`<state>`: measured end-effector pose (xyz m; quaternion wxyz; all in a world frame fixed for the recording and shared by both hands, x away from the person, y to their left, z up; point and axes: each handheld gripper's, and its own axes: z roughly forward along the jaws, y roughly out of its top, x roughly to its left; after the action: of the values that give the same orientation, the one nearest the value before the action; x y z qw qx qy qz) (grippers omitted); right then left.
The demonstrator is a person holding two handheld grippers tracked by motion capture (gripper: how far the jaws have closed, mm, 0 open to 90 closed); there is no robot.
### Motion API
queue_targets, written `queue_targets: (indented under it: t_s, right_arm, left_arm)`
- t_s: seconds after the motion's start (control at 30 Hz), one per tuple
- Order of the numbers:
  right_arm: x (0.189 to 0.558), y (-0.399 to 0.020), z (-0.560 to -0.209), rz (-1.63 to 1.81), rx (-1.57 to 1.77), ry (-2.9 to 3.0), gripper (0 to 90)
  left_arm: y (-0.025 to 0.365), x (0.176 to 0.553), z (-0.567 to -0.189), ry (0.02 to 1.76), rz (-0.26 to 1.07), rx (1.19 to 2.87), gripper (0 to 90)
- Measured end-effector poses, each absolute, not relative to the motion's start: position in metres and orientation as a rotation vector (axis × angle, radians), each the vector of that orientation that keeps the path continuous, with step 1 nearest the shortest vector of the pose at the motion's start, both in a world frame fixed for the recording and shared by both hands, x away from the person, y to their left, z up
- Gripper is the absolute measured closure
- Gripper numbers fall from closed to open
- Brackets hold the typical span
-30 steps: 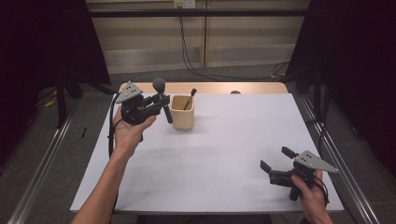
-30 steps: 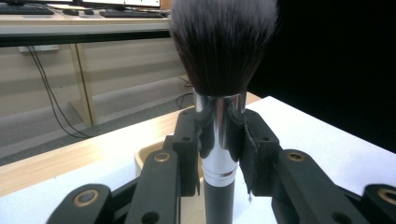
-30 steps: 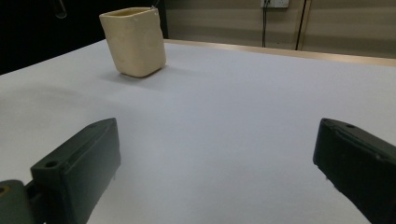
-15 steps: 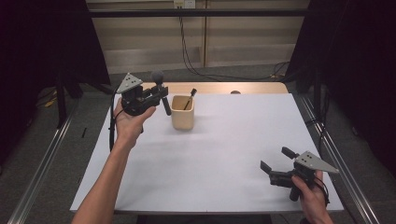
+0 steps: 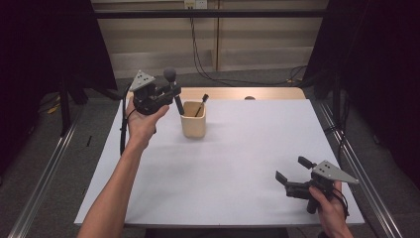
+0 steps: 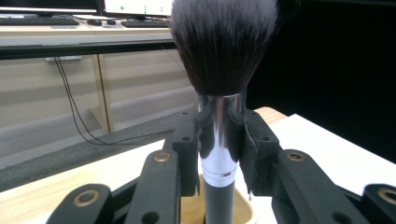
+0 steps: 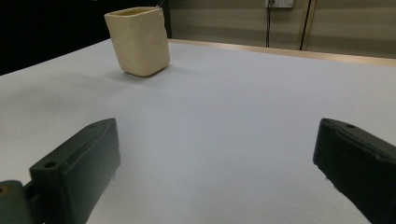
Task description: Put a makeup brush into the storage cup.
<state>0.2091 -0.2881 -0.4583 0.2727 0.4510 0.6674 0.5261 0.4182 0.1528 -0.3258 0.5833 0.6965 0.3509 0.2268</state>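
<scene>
A white table [image 5: 233, 163] carries the work, with a strip of bare wood along its far edge. A cream square cup [image 5: 193, 120] stands upright on it, far and left of the middle, with a thin dark-handled tool leaning inside.

Makeup brush [image 6: 219, 116]: dark bristle head up, chrome ferrule, black handle, near upright, lower end inside cream cup [image 5: 193, 125]. Cup upright on white bench [image 5: 247, 163], also containing a second thin brush [image 5: 200, 105].
</scene>
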Motion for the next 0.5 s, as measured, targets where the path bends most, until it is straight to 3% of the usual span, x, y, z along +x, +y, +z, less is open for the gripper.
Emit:
queue_targets:
  t_s: [0.5]
  right_arm:
    - [0.209,-0.288,-0.459,1.422,1.204,1.806,0.4]
  left_arm:
    - [0.136,0.436,-0.332,0.808,0.543,1.636,70.6]
